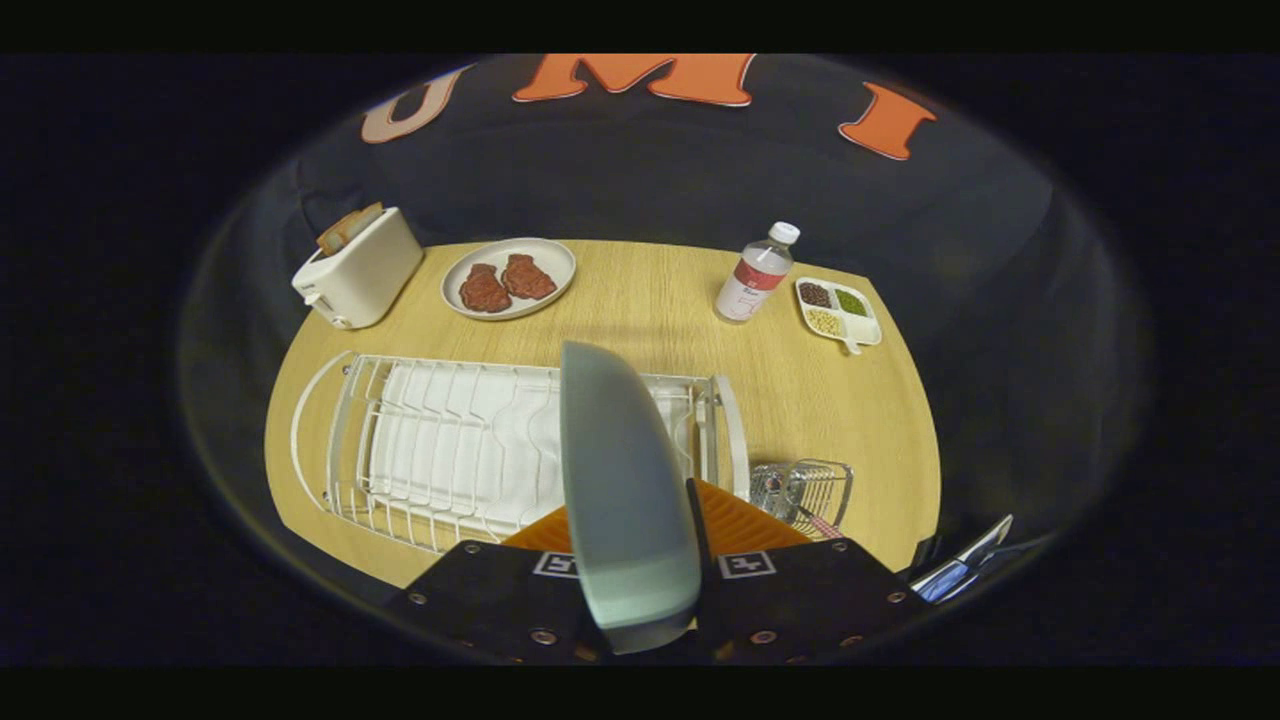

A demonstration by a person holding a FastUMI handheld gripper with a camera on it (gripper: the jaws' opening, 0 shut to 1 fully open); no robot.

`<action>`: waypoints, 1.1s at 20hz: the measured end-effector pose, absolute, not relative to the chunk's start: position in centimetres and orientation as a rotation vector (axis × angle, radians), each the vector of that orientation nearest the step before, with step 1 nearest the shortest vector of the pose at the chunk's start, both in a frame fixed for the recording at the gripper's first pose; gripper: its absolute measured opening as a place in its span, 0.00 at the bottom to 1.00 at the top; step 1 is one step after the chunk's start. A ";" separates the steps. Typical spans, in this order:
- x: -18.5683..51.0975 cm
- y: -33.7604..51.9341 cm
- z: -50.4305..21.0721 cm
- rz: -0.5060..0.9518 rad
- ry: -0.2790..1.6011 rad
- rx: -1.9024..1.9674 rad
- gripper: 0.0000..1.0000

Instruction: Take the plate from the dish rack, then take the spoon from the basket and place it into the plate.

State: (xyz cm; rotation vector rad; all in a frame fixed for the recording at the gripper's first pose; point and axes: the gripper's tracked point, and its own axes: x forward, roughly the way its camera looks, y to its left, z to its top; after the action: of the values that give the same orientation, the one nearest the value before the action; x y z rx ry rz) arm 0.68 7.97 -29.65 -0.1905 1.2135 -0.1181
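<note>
we have the plate (620,480) clamped edge-on between the gripper (640,570) fingers, one finger pressing each face, and it stands upright above the dish rack (450,450). the plate looks clear of the rack's wires, so we judge the first step nearly done. next we need a bare patch of table (660,290) to lay it flat. the best spot seems beyond the dish rack, between it and the bottle (755,275). we should tilt the plate slowly so it does not slip in such a thin grip, and let go only once its base rests on the wood.

just right of the dish rack sits the wire basket (805,490); something lies in it, though we cannot make out the spoon clearly. beyond the dish rack to the left are a toaster (360,268) and a dish of meat (508,278); far right of it lies a divided tray (838,312) of small foods. the bottle is the likeliest thing to knock over when we swing the plate across.
</note>
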 end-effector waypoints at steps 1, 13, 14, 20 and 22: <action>0.1 7.9 -28.6 -0.109 1.202 -0.173 0.35; -10.2 6.5 -25.9 -0.042 1.181 0.016 0.35; -11.0 6.3 -26.1 -0.039 1.185 0.033 0.35; -15.1 6.2 -27.2 0.053 1.215 0.088 0.35; -16.3 6.5 -27.6 0.092 1.225 0.105 0.35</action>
State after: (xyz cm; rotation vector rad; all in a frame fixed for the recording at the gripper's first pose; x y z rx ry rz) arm -16.29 6.48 -27.56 0.1055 1.2253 0.0922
